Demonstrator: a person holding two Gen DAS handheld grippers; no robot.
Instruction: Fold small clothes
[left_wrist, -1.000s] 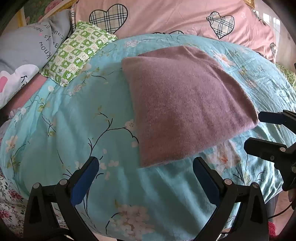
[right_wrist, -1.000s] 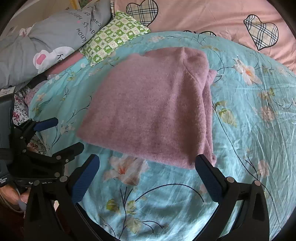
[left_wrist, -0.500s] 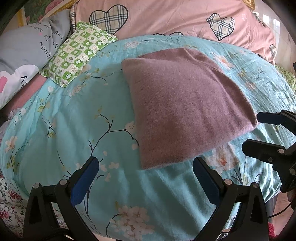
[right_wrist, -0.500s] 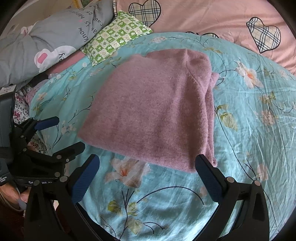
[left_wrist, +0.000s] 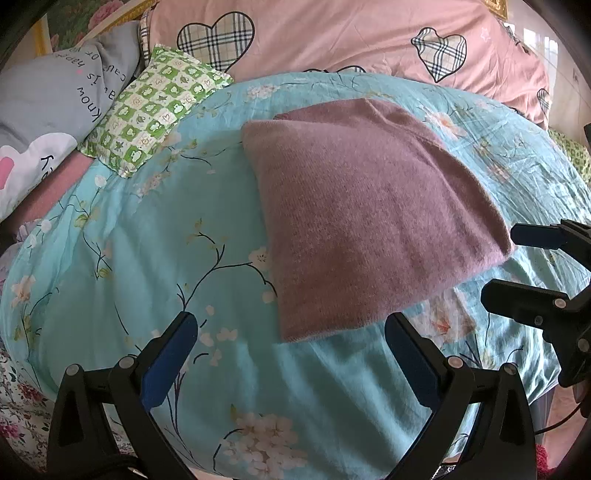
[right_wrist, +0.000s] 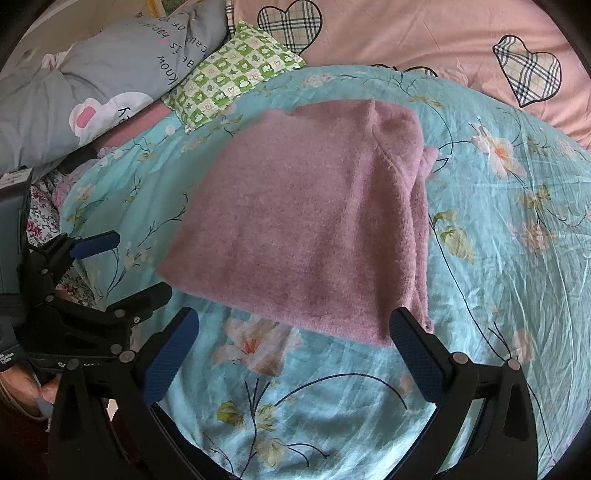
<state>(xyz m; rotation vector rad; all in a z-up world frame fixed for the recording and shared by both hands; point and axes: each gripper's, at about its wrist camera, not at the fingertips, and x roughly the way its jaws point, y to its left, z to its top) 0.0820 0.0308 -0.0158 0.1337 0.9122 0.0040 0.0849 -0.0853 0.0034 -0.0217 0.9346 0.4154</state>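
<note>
A mauve knit garment lies folded flat on a turquoise floral bedcover; it also shows in the right wrist view, with its layered edges along the right side. My left gripper is open and empty, just short of the garment's near edge. My right gripper is open and empty, with its fingertips at the garment's near edge. Each gripper shows at the side of the other's view: the right gripper and the left gripper.
A green checked pillow, a grey printed pillow and a pink quilt with plaid hearts lie beyond the garment. The bed's near edge runs just under the grippers.
Both grippers have eased slightly forward toward the garment. The garment has not moved and both grippers stay open.
</note>
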